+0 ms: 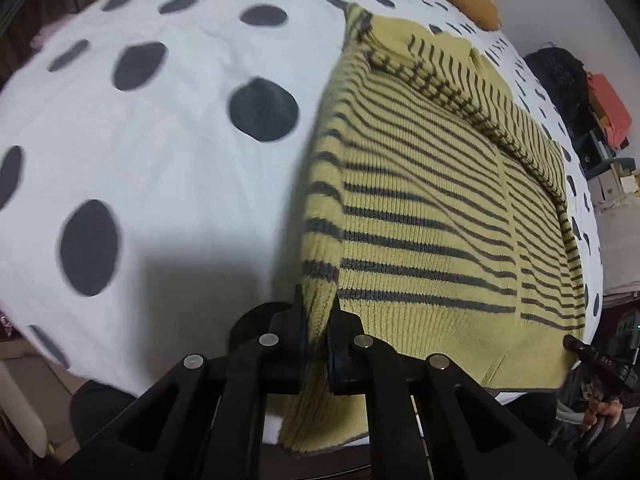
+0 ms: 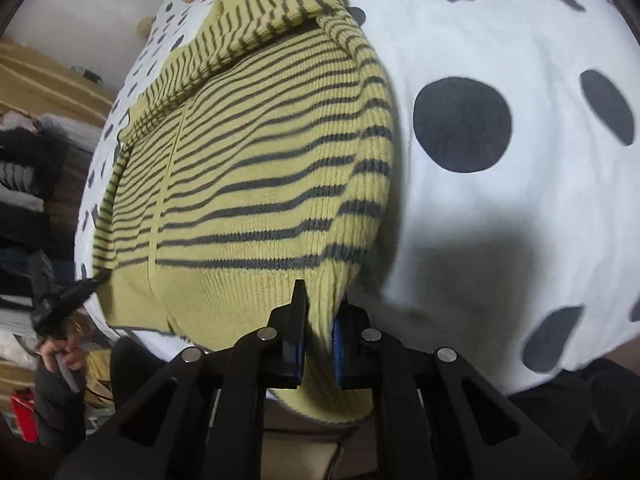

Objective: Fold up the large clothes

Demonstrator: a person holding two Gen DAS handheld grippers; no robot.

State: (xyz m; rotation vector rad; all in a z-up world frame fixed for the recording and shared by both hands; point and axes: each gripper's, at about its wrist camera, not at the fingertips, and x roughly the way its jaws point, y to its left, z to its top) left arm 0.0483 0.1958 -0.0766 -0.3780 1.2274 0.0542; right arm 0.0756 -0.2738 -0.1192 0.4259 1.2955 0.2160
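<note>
Sweater: yellow-green ribbed knit sweater with dark stripes [image 1: 432, 208] [image 2: 248, 168], lying flat on white dark-spotted bedspread [image 1: 168, 160] [image 2: 500, 220].
Left gripper [image 1: 318, 320]: jaws clamped on hem edge (6 o'clock).
Right gripper [image 2: 320, 312]: jaws pinching opposite hem corner, 6 o'clock.

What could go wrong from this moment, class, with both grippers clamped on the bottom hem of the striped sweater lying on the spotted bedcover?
1. The left gripper pinches only a narrow bunch of the striped sweater at its corner; the ribbed knit might slip out when lifted.
2. The right gripper holds the opposite corner; uneven lifting could skew the fold.
3. The hem hangs over the edge of the spotted bedcover, so a backward pull may drag the sweater off and undo the sleeve already folded across its top.
</note>
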